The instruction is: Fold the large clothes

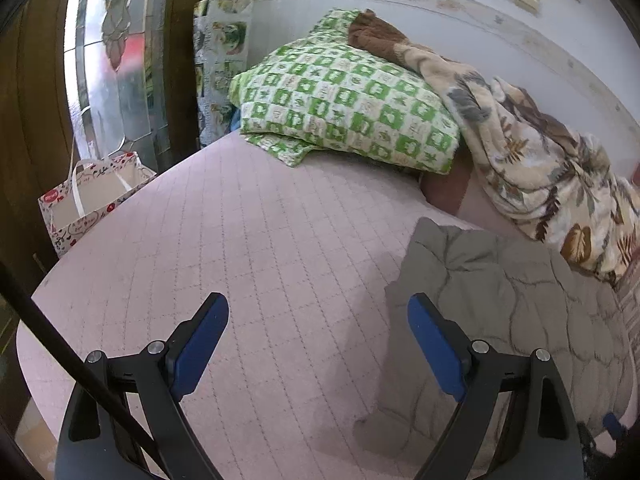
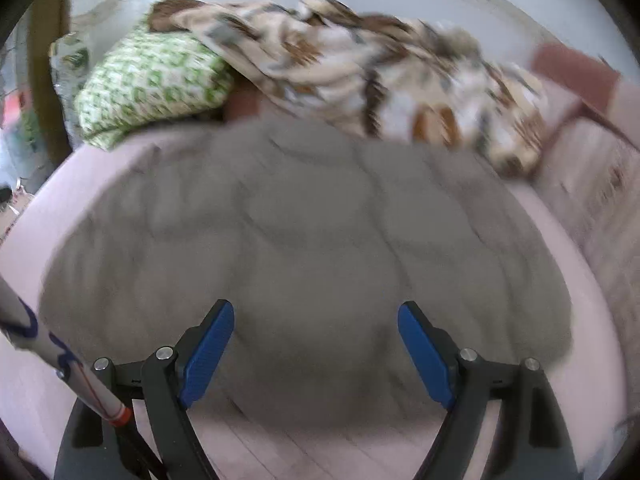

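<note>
Left gripper (image 1: 318, 314): fingers (image 1: 202, 344) spread wide, blue pads facing each other, nothing between them; it hangs over the pink quilted bed cover (image 1: 224, 240). Its right-hand finger sits above the left edge of the grey quilted garment (image 1: 500, 312), which lies flat on the bed toward the right side of the left wrist view; contact between finger and cloth cannot be told. Right gripper (image 2: 316, 320): fingers (image 2: 208, 350) likewise spread, empty, positioned over the near portion of the same grey quilted garment (image 2: 304, 232). Right wrist view is motion-blurred, so stitching and edge detail are poor; the garment fills the centre of that view as a broad rounded shape on the bed cover (image 2: 592, 320), with pink showing around its left, right and near edges. Behind the garment, along the wall: a green-and-white checked pillow (image 1: 344, 96) at the head corner, and a cream, brown and grey leaf-print blanket (image 1: 532, 152) bunched up, draped partly over the pillow's right end and running along the wall side. A brown cloth (image 1: 372, 34) sits on top of the pillow. Beside the bed, left, a white printed shopping bag (image 1: 92, 196) stands on the floor in front of a stained-glass door panel (image 1: 112, 52).
</note>
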Demonstrator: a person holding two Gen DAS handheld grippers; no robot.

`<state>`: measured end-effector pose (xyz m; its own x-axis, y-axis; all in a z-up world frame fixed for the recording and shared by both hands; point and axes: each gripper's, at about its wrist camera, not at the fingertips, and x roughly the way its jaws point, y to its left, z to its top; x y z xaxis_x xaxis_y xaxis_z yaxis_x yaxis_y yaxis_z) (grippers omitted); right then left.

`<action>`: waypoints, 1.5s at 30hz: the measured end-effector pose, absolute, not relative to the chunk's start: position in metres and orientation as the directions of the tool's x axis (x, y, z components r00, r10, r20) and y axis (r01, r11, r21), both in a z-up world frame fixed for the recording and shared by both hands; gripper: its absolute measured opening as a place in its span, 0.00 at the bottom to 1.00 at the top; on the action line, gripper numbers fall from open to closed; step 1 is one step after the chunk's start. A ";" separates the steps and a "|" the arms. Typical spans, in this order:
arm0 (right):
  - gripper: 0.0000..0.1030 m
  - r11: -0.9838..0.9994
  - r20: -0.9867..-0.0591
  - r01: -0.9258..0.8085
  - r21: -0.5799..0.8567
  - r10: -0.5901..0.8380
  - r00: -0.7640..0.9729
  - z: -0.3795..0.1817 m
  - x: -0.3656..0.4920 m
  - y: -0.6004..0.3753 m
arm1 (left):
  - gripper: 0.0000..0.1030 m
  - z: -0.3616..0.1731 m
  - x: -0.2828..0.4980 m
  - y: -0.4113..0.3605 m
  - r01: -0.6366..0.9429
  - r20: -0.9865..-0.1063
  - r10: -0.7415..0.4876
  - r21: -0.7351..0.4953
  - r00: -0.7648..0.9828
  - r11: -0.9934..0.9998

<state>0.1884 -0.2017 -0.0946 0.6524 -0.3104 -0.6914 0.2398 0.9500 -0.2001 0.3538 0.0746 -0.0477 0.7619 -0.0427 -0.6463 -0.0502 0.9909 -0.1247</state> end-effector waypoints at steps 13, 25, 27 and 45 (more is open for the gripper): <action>0.85 0.926 -0.723 0.352 -0.132 -0.333 0.605 -0.103 0.094 -0.247 | 0.88 -0.043 0.311 0.023 0.076 -0.607 -0.078 -0.029 0.791 0.997; 0.85 0.910 -0.733 0.399 -0.108 -0.344 0.586 -0.104 0.068 -0.257 | 0.88 -0.046 0.282 -0.002 0.159 -0.609 -0.145 -0.032 0.779 0.987; 0.85 0.909 -0.731 0.401 -0.110 -0.348 0.587 -0.103 0.067 -0.256 | 0.88 -0.046 0.280 -0.004 0.156 -0.601 -0.139 -0.023 0.787 0.987; 0.85 0.926 -0.739 0.357 -0.127 -0.328 0.588 -0.107 0.085 -0.228 | 0.89 -0.025 0.266 0.011 0.127 -0.463 -0.143 -0.067 0.875 0.990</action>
<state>0.0846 -0.2277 -0.1069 0.5878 -0.3283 -0.7394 0.3567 0.9255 -0.1274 0.2661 0.0110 -0.0251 0.8748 -0.1435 -0.4628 0.1271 0.9897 -0.0666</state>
